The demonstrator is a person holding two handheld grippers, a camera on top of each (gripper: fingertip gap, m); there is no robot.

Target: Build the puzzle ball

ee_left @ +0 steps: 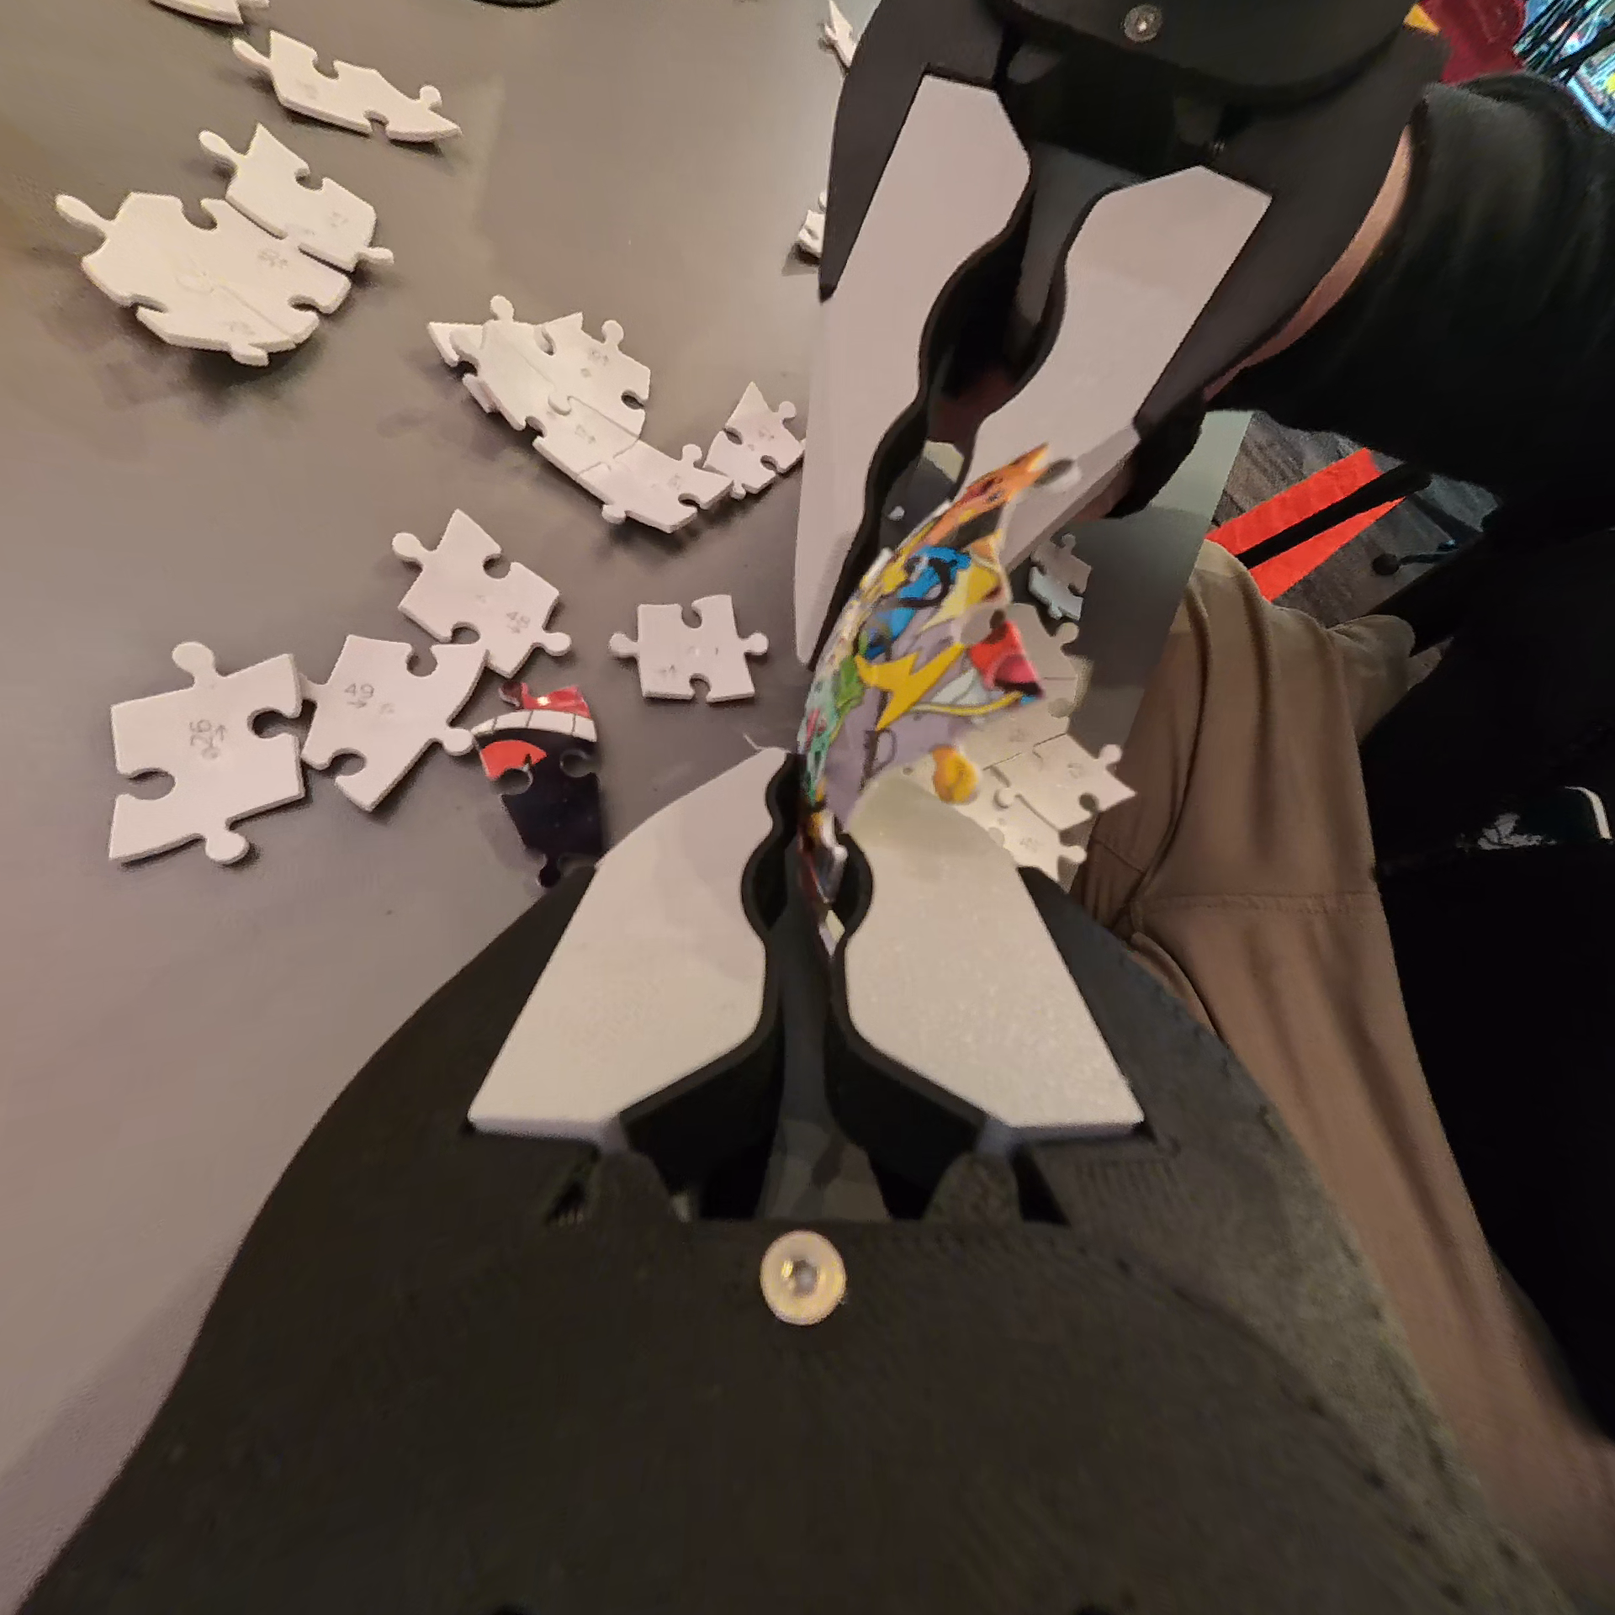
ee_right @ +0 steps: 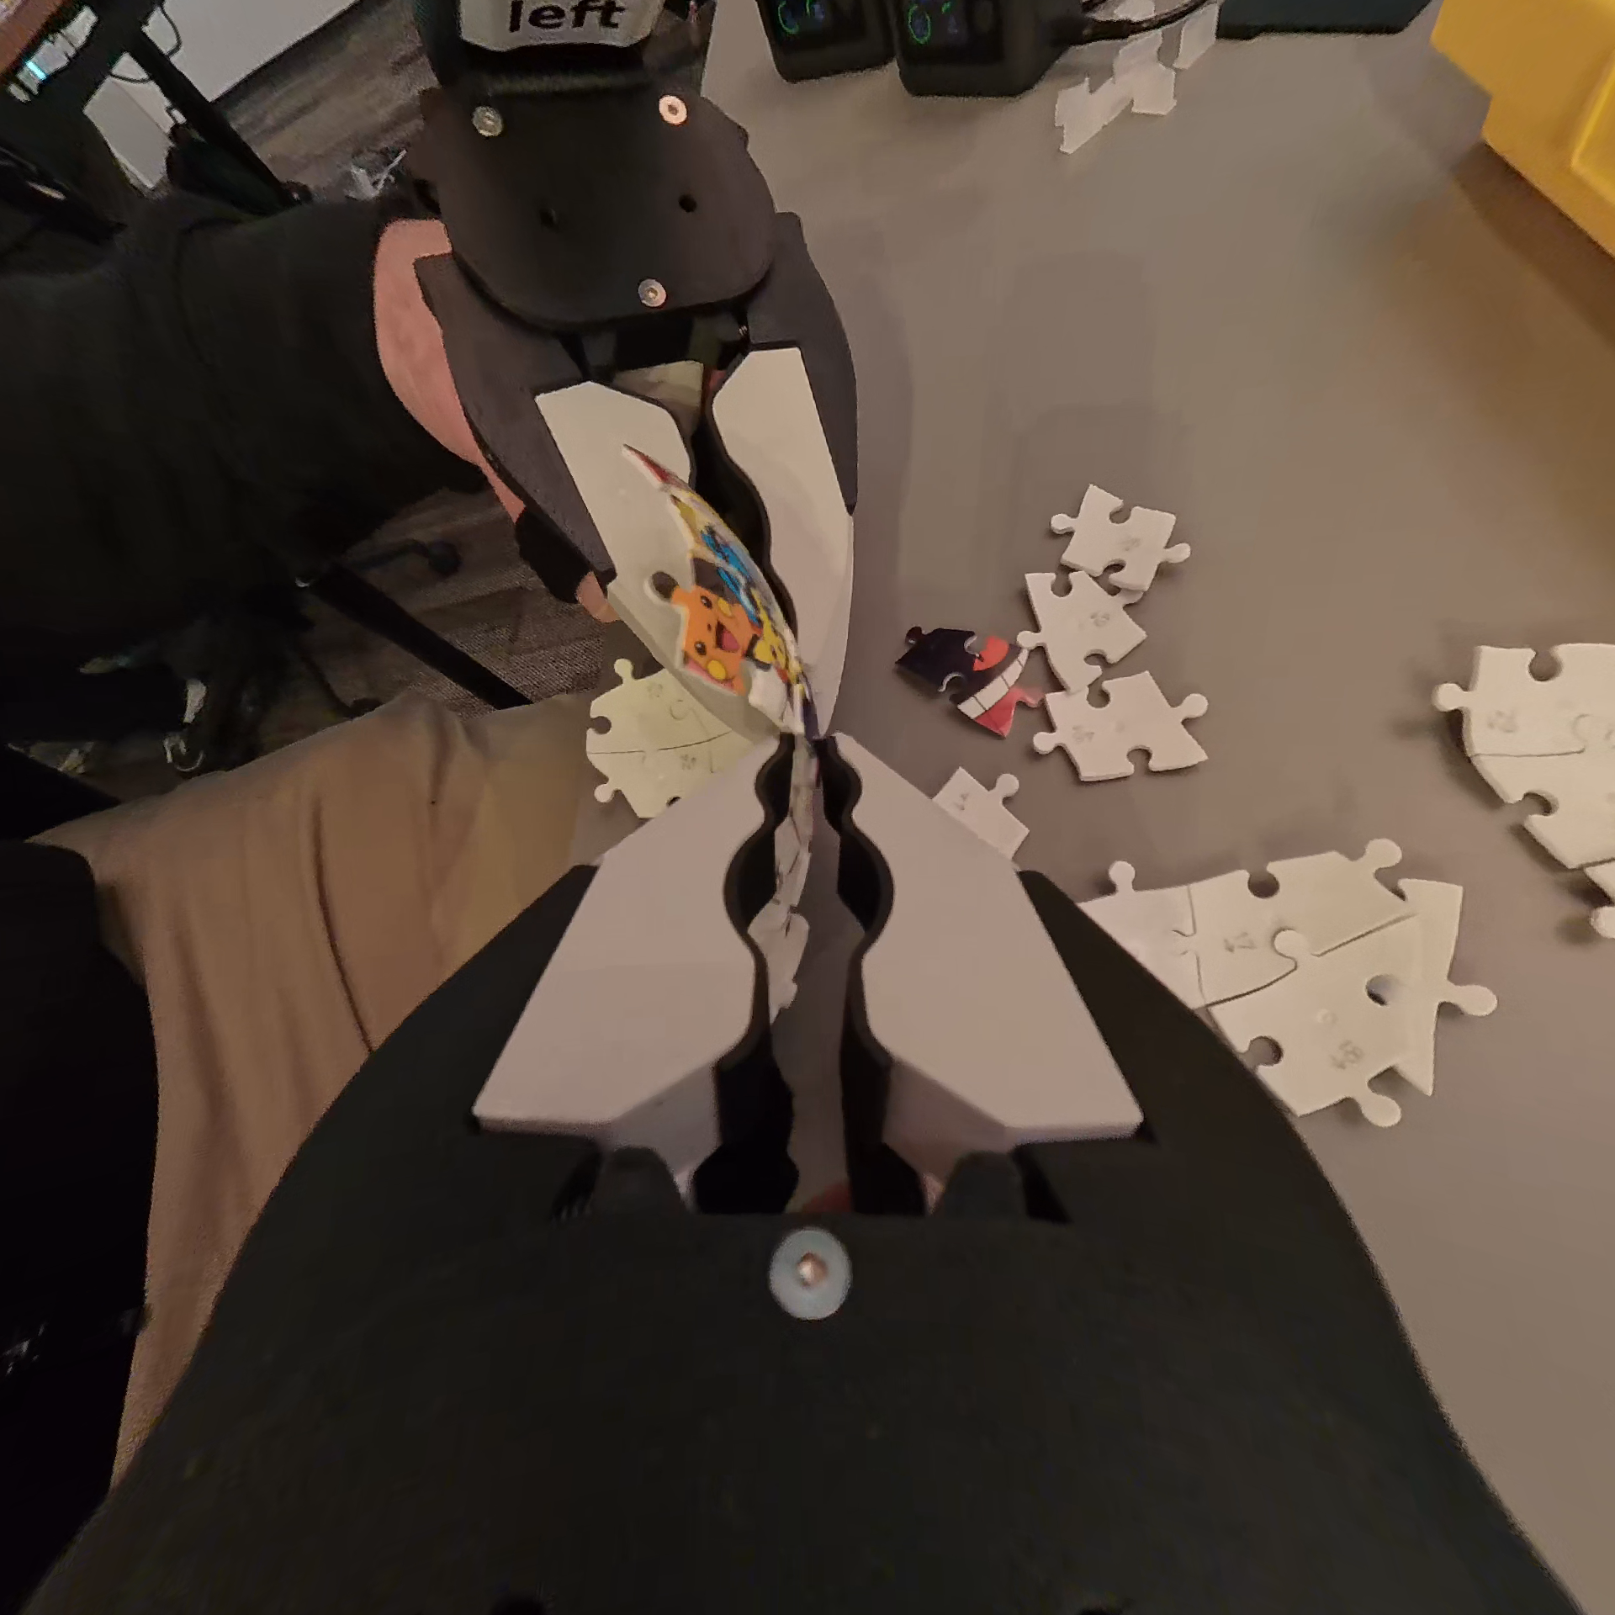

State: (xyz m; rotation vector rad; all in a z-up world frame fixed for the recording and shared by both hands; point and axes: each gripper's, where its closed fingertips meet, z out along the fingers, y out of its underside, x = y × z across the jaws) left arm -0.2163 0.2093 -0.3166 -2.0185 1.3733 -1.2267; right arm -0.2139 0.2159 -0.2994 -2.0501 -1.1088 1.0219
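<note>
A curved, colourful joined puzzle section (ee_left: pixel 918 647) is held in the air between both grippers, above the table's near edge. My left gripper (ee_left: pixel 808 778) is shut on its lower edge. My right gripper (ee_left: pixel 970 546) comes in from above and grips its upper part. In the right wrist view my right gripper (ee_right: pixel 808 743) is shut on the section's edge (ee_right: pixel 791 874), and the left gripper (ee_right: pixel 743 664) holds the printed side (ee_right: pixel 725 612). Loose white face-down pieces (ee_left: pixel 210 752) lie on the grey table (ee_left: pixel 612 218). One dark and red face-up piece (ee_left: pixel 542 769) lies among them.
Joined white sections lie on the table (ee_left: pixel 218 271) (ee_left: pixel 577 419) (ee_right: pixel 1311 961), and another (ee_right: pixel 664 743) lies under the held section. A yellow bin (ee_right: pixel 1547 114) and black devices (ee_right: pixel 918 35) stand at the far edge. A person's tan trouser leg (ee_left: pixel 1267 874) is beside the table. Less than 4 cm separates the two grippers' tips.
</note>
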